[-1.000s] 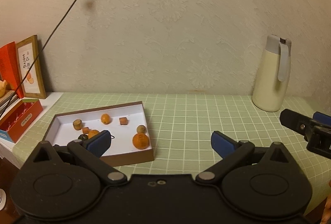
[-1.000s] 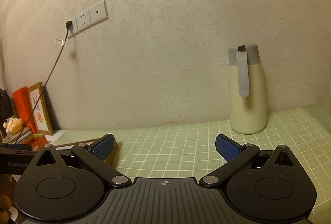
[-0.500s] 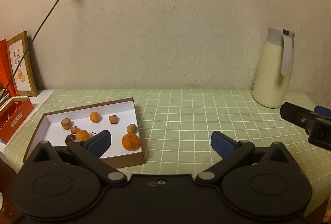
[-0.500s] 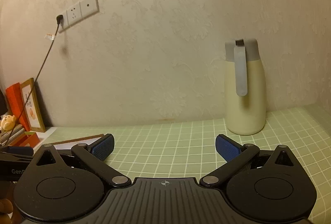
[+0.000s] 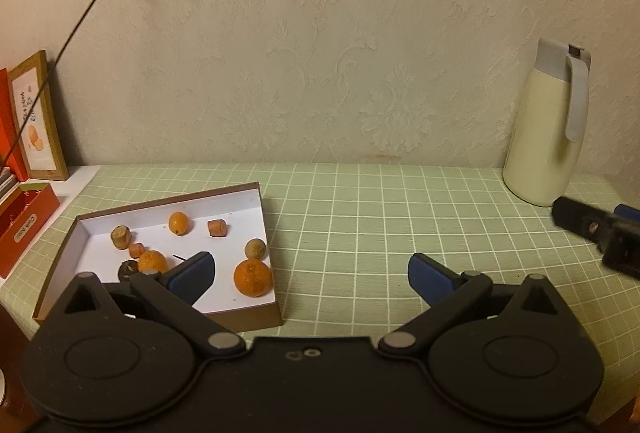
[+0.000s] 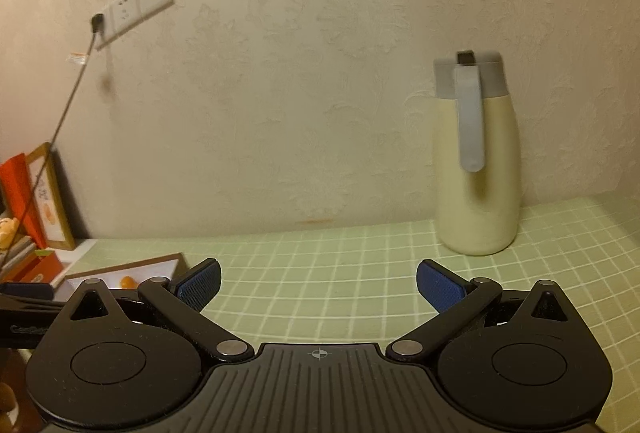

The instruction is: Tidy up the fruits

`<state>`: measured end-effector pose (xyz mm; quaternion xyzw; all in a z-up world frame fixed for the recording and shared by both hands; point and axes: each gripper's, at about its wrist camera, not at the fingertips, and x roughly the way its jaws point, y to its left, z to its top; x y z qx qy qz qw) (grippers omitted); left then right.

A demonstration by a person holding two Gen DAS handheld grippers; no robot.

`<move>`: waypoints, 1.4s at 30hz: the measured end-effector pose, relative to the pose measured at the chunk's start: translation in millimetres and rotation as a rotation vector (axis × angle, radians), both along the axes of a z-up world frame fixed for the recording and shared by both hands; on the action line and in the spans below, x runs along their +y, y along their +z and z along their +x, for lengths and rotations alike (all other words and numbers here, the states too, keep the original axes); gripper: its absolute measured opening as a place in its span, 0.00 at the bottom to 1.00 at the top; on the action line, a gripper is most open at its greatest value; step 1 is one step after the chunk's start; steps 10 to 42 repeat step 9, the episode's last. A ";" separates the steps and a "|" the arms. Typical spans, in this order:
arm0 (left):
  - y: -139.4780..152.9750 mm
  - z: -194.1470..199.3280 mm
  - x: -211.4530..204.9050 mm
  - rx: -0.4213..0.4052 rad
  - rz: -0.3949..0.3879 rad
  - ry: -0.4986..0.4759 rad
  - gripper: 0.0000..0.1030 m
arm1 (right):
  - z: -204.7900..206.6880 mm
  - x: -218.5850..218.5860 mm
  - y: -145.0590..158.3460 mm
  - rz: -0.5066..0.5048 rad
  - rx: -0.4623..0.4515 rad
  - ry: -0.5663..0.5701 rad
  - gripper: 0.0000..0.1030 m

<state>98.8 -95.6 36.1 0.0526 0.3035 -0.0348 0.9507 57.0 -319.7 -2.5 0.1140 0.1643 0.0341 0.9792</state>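
Note:
In the left wrist view a shallow brown box with a white inside (image 5: 248, 205) lies on the green checked tablecloth at the left. It holds a large orange (image 5: 253, 278), a smaller orange (image 5: 152, 262), a kumquat (image 5: 178, 223) and several brownish pieces. My left gripper (image 5: 311, 275) hovers open and empty in front of the box, its left pad over the box's near part. The right gripper (image 6: 318, 283) is open and empty over bare cloth; its tip shows at the right edge of the left wrist view (image 5: 596, 229). The box corner (image 6: 160, 265) shows in the right wrist view.
A cream thermos jug with a grey lid (image 5: 548, 129) (image 6: 476, 161) stands at the back right by the wall. A framed picture (image 5: 38, 117), red box (image 5: 20, 229) and books sit at the far left. A cable (image 5: 80, 25) hangs from the wall socket (image 6: 132, 7).
Both grippers have shifted so the views tilt down and right; the box has slid leftward in the left wrist view and the thermos looms larger. Both jaws stay open.

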 end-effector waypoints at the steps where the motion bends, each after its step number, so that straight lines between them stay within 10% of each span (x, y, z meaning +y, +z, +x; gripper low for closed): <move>1: -1.4 3.8 0.1 0.004 -0.004 -0.002 0.94 | 4.3 -4.5 -0.7 -0.001 0.006 -0.009 1.00; 9: -9.8 22.4 7.0 -0.008 -0.041 -0.048 0.93 | 91.8 -83.8 -39.8 -0.156 0.217 -0.158 1.00; 42: -9.8 22.4 7.0 -0.008 -0.041 -0.048 0.93 | 91.8 -83.8 -39.8 -0.156 0.217 -0.158 1.00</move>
